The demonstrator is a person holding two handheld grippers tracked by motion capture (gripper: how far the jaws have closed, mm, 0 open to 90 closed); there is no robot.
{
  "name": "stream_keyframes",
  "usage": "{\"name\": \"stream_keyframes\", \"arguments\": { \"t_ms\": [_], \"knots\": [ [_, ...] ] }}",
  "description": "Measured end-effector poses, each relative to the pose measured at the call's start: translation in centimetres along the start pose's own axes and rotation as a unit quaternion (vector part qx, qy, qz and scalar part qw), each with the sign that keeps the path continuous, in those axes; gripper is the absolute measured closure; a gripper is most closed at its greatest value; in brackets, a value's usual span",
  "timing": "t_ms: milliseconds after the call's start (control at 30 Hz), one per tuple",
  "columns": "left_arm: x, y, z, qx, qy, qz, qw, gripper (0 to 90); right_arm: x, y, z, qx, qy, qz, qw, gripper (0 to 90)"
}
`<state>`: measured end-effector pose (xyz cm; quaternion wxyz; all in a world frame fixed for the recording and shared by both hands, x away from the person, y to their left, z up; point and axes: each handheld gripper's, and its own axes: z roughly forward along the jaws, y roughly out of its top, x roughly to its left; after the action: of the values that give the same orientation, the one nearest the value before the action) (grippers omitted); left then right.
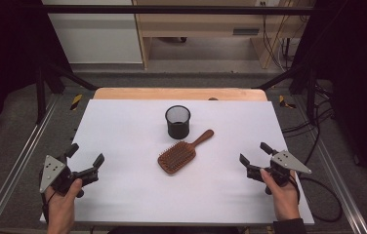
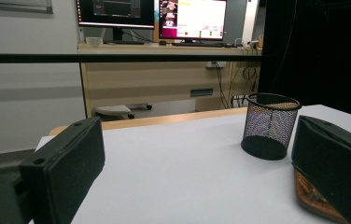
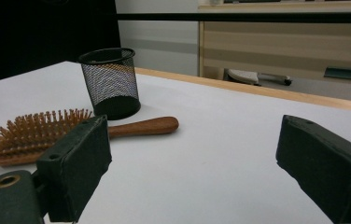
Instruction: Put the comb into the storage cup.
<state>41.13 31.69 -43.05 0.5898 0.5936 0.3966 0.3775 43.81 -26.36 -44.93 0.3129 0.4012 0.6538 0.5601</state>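
Observation:
A brown wooden hairbrush (image 1: 180,153) lies bristles up in the middle of the white table (image 1: 123,126), its handle pointing to the far right. Just behind it stands an upright black mesh cup (image 1: 177,122). My left gripper (image 1: 85,155) rests at the near left, open, nothing between its jaws. My right gripper (image 1: 254,153) sits at the near right, also open and empty. In the right gripper view (image 3: 190,163) the hairbrush (image 3: 47,128) and cup (image 3: 110,81) lie ahead to the left. The left gripper view (image 2: 197,168) has the cup (image 2: 269,126) ahead on the right; a sliver of the brush (image 2: 313,198) peeks past the right jaw.
The table's wooden far edge (image 1: 179,93) borders a gap to the floor. Metal frame rails (image 1: 20,156) run along both sides, and cables (image 1: 325,195) lie at the right. A desk with monitors (image 2: 155,14) stands far behind.

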Motion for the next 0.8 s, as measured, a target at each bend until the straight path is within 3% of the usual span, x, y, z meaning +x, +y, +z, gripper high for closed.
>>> {"name": "stream_keyframes", "arguments": {
  "t_ms": [200,433,567,600,667,700,733,800],
  "knots": [
    [-0.2,-0.1,0.1,0.005,0.001,0.001,1.0000,3.1,0.1,0.0,0.4,0.021,-0.001,0.024,0.9995,7.1],
    [-0.2,-0.1,0.0,0.009,0.003,0.001,1.0000,3.2,0.4,0.0,0.6,0.041,-0.016,0.026,0.9987,9.0],
    [-0.1,-0.2,0.1,0.014,0.005,0.000,0.9999,3.5,0.6,0.0,1.3,0.054,-0.024,0.033,0.9977,20.2],
    [-0.1,-0.2,0.1,0.014,0.005,-0.001,0.9999,3.5,1.0,0.3,1.7,0.062,-0.011,0.027,0.9977,29.7],
    [-0.2,-0.2,-0.1,0.015,0.007,-0.001,0.9999,3.6,1.6,0.7,2.0,0.069,-0.009,0.014,0.9975,40.5],
    [-0.2,-0.2,-0.2,0.014,0.008,0.000,0.9999,3.6,1.6,0.7,2.0,0.069,-0.009,0.014,0.9975,40.5],
    [-0.2,-0.2,-0.3,0.015,0.009,-0.001,0.9999,3.7,2.2,1.4,2.4,0.071,-0.007,0.003,0.9974,50.9],
    [-0.1,-0.3,-0.5,0.014,0.009,-0.003,0.9998,3.7,2.7,2.0,2.8,0.073,-0.001,-0.009,0.9973,60.3]
  ]
}}
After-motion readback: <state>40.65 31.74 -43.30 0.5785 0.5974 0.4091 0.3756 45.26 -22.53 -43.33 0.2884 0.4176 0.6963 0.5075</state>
